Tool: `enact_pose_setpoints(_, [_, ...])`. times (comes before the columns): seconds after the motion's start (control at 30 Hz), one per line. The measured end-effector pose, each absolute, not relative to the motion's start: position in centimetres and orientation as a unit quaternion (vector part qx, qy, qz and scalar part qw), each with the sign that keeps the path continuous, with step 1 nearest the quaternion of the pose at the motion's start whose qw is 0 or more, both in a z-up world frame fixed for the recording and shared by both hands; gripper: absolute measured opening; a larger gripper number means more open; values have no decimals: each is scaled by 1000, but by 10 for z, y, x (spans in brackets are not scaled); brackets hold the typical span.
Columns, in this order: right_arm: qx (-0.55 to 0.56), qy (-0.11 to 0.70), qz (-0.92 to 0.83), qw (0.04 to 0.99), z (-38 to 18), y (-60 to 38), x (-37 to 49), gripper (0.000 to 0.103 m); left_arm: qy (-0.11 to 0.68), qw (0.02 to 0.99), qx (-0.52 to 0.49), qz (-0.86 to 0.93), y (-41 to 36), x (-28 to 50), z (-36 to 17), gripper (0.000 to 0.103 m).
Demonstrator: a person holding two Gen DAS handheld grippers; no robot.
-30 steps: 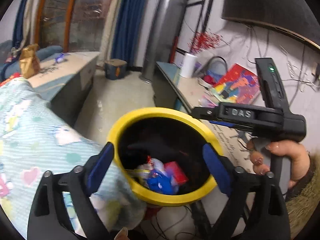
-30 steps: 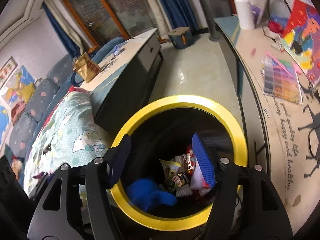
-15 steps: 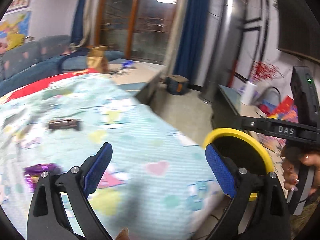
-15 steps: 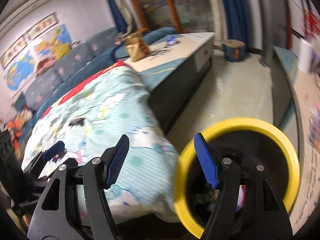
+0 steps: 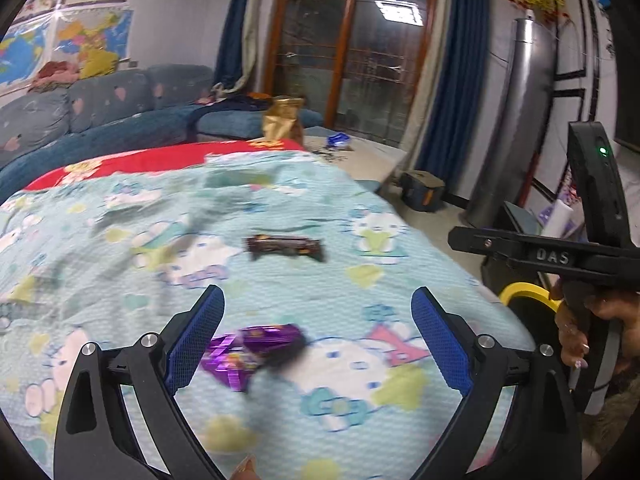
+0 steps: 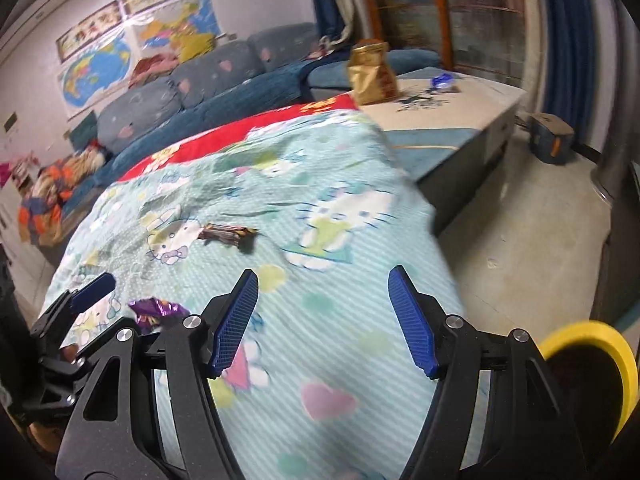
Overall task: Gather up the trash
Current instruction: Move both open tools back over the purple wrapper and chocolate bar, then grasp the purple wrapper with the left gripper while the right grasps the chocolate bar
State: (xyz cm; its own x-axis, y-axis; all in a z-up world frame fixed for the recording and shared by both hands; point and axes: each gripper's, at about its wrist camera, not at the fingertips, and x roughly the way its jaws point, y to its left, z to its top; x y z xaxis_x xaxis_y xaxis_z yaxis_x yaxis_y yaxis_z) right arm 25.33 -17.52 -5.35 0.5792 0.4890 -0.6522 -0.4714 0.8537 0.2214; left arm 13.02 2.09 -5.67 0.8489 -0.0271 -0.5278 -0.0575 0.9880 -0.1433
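A purple foil wrapper [image 5: 252, 350] lies on the light-blue cartoon bedspread [image 5: 160, 216], just inside my open, empty left gripper [image 5: 318, 334], near its left finger. A dark brown snack-bar wrapper [image 5: 285, 247] lies farther up the bed. In the right wrist view the purple wrapper [image 6: 154, 311] sits left of my open, empty right gripper [image 6: 324, 320], and the brown wrapper [image 6: 224, 234] lies beyond it. The yellow-rimmed black bin [image 6: 592, 364] stands on the floor at the bed's right; its rim [image 5: 524, 294] shows behind the right gripper's body in the left wrist view.
A low grey cabinet [image 6: 452, 120] beyond the bed carries a gold paper bag [image 6: 370, 74] and a blue wrapper [image 6: 442, 80]. A blue sofa [image 5: 100, 112] runs behind the bed. A small box [image 6: 552, 138] sits on the tiled floor [image 6: 520, 240].
Both grippers swung left from above the yellow bin to over the bed. The bin slid to the right edge of both views, and the two wrappers came into view.
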Motion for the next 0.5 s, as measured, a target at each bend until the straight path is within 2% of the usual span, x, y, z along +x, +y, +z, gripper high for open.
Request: enact_pose_setpoints(0.5, [-112,400,346,841,-79,-44,299,56,352,927,-132,-9,70,146,-90,91])
